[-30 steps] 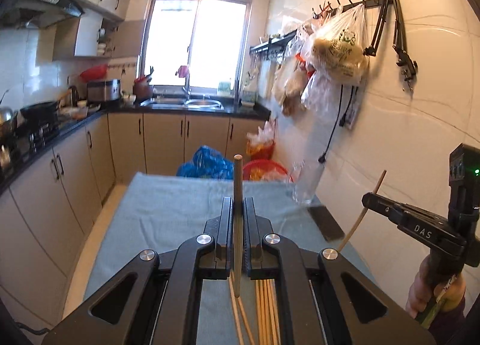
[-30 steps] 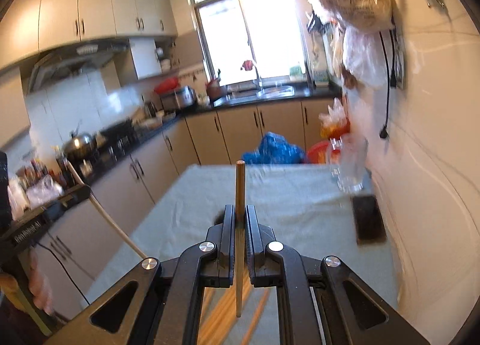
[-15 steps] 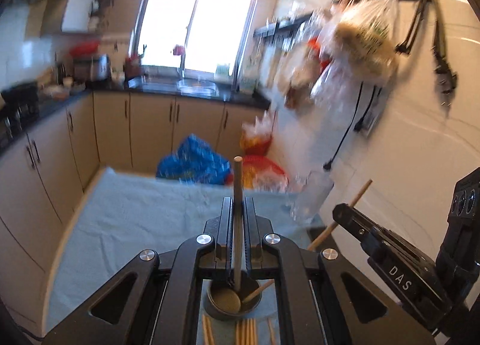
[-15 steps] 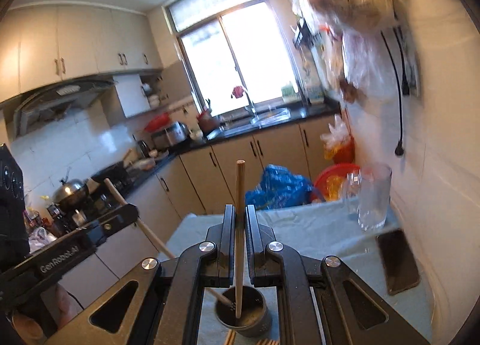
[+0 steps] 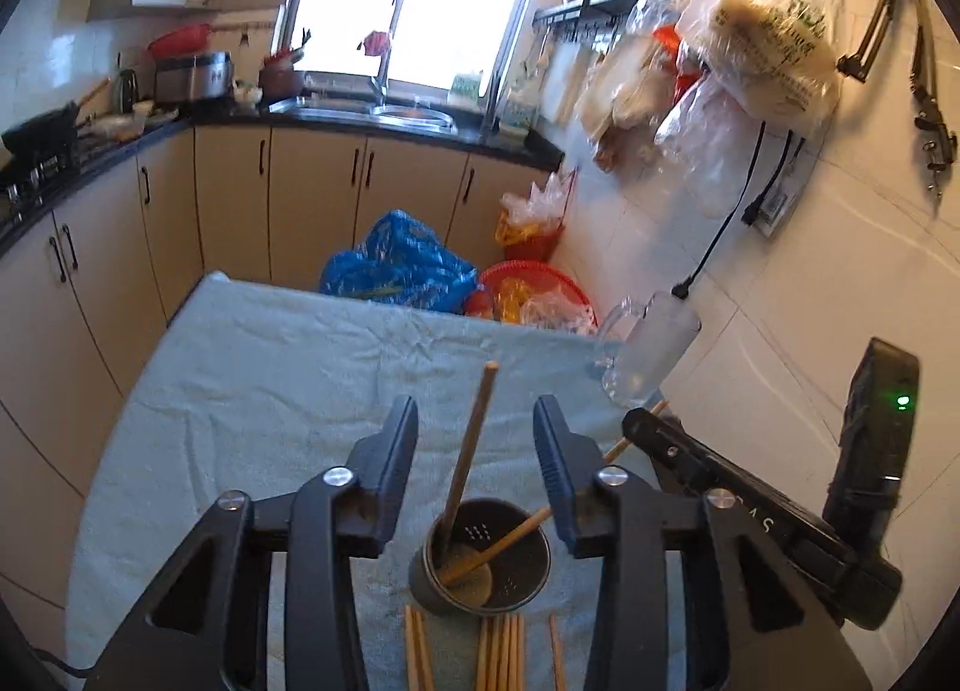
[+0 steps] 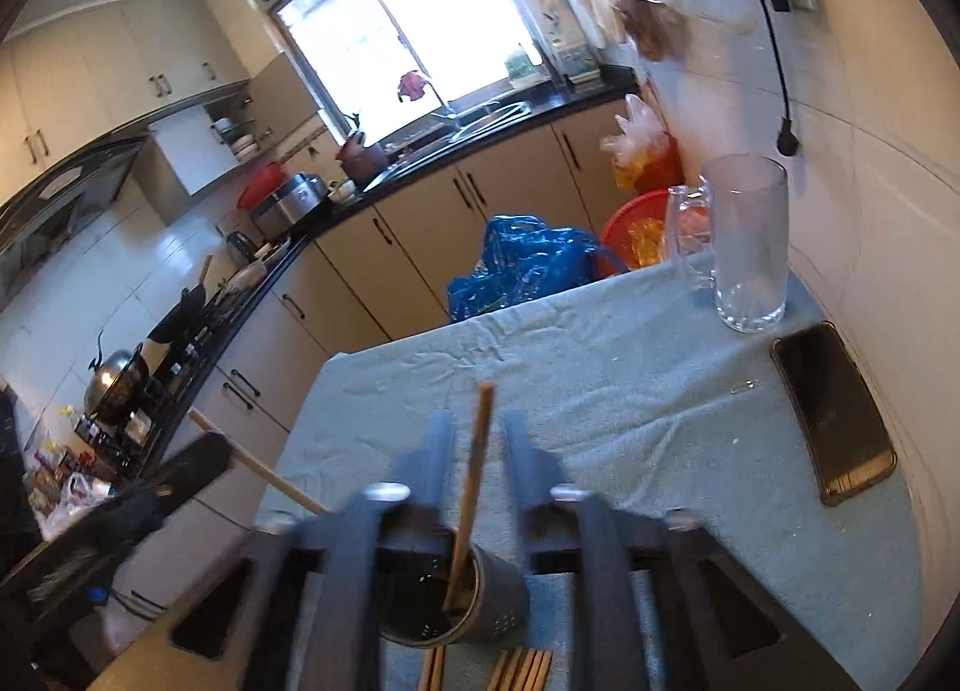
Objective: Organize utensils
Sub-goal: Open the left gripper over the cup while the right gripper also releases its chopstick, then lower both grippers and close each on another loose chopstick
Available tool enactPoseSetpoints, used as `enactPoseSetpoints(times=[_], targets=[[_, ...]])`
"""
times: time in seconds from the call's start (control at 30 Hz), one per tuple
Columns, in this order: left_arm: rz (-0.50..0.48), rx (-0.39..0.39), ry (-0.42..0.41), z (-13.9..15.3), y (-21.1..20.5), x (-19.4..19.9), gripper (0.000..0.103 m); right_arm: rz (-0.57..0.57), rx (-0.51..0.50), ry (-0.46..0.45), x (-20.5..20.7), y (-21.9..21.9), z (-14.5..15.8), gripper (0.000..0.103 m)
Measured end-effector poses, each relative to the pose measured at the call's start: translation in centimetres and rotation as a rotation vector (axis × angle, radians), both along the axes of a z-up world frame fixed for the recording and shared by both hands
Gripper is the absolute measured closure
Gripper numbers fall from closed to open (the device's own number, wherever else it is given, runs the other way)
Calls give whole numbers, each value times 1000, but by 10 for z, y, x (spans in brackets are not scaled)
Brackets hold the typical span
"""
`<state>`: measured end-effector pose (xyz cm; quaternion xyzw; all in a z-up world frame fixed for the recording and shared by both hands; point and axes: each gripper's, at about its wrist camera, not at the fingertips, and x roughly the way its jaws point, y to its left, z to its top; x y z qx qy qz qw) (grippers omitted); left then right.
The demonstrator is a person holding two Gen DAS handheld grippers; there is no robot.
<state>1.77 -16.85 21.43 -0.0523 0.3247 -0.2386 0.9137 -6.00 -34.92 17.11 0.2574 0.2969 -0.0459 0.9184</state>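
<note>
A dark perforated metal holder stands on the light blue cloth, and it shows in the right wrist view too. Two wooden chopsticks lean inside it. My left gripper is open just above the holder, with one chopstick standing free between its jaws. My right gripper is open too, with a chopstick free between its jaws and resting in the holder. Several more chopsticks lie flat on the cloth in front of the holder.
A glass mug stands at the table's far right by the tiled wall, and a dark phone lies near it. A blue bag and a red basin sit on the floor beyond the table.
Both grippers were shut on a chopstick each; both have opened and the two chopsticks now stand in the holder. Both cameras have tilted down towards the table.
</note>
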Motion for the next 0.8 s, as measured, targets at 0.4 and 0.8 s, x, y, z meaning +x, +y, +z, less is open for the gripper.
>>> enactPoseSetpoints(times=[0.4, 0.8], targets=[[54, -10, -149, 43, 69, -70, 46, -17, -83, -24, -55, 1, 38, 31], [-21, 151, 93, -83, 92, -118, 43, 132, -247, 332, -132, 13, -20, 21]])
